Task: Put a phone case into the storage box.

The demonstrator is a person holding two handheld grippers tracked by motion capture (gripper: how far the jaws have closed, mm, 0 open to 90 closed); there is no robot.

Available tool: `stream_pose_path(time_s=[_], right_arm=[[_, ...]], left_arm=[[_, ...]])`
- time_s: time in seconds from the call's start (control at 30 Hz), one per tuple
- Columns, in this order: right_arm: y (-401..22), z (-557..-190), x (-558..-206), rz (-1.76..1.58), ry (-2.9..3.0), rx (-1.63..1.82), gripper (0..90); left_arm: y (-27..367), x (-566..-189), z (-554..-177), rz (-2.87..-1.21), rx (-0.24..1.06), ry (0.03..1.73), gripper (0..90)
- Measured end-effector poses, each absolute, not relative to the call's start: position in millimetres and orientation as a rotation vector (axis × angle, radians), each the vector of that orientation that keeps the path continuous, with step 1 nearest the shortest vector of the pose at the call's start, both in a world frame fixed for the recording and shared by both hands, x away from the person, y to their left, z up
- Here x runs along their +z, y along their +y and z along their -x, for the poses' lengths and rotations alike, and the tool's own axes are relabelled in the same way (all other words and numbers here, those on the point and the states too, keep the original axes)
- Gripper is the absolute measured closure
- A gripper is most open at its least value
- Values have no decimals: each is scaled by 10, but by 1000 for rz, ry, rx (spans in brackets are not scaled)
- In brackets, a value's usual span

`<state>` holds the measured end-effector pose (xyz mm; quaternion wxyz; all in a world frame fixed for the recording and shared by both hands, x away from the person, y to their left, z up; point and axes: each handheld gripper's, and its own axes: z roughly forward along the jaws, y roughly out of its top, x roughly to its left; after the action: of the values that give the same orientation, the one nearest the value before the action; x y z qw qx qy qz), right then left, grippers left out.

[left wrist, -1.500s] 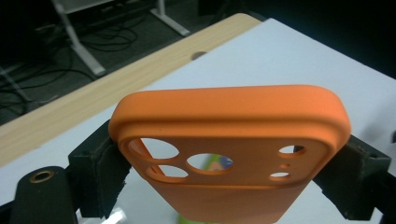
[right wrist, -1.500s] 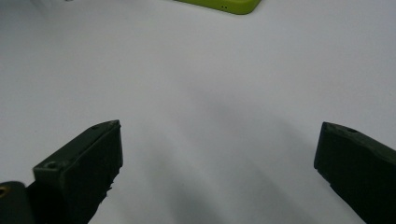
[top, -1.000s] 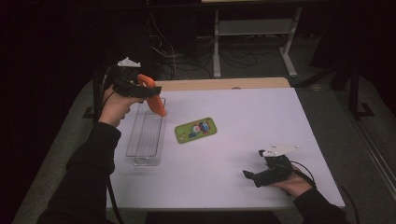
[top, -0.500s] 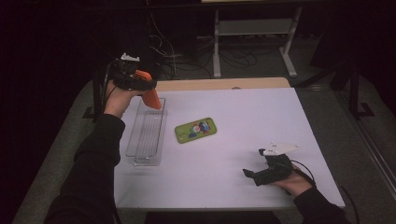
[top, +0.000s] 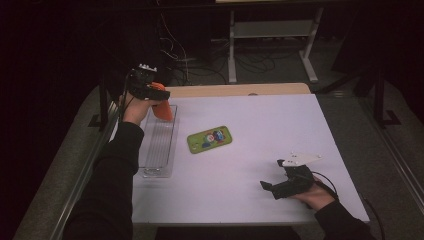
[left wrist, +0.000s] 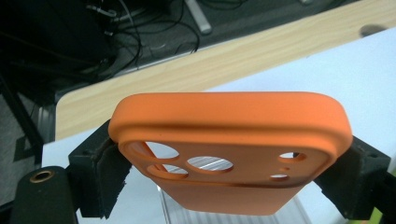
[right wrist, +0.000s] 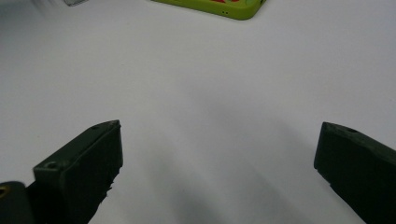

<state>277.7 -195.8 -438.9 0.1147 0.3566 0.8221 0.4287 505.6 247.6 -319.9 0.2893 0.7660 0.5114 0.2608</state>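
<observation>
White tabletop (top: pixel 260 150) bore a clear tray (top: pixel 159 145) just below L gripper (left wrist: pixel 229 158) – jaws pinching orange phone case (left wrist: pixel 229 140) by its sides – R gripper (right wrist: pixel 219 168) spread, idle.

Phone case (top: pixel 210 139) right of tray (top: pixel 159 150)

- The left gripper (top: pixel 159 94) is black and chunky, with small white bits on top.
- Its two jaws are black blocks with rough, torn pads (left wrist: pixel 109 175).
- A round brass ring sits in the black part at its bottom left.
- The right gripper (top: pixel 267 188) is black with a white three-cornered plate on top.
- A thin black cable loops behind it.
- Both sleeves are dark and long.
</observation>
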Motion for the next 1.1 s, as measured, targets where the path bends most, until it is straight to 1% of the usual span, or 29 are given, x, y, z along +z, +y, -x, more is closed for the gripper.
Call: stream_pose_path(time_s=[0.23, 0.57, 1.1], right_arm=[[-1954, -2778, -4394, -1039, 2413, 1257, 5], [-1953, -2779, -4396, -1048, 2413, 1257, 5], [-1958, -2777, -4399, -1045, 2416, 1255, 5]], left_arm=[[2440, -3348, -5123, -2070, 685, 1410, 140], [2426, -3440, -5191, -2072, 691, 1447, 137], [2362, -3562, -5284, -2048, 757, 1420, 106]])
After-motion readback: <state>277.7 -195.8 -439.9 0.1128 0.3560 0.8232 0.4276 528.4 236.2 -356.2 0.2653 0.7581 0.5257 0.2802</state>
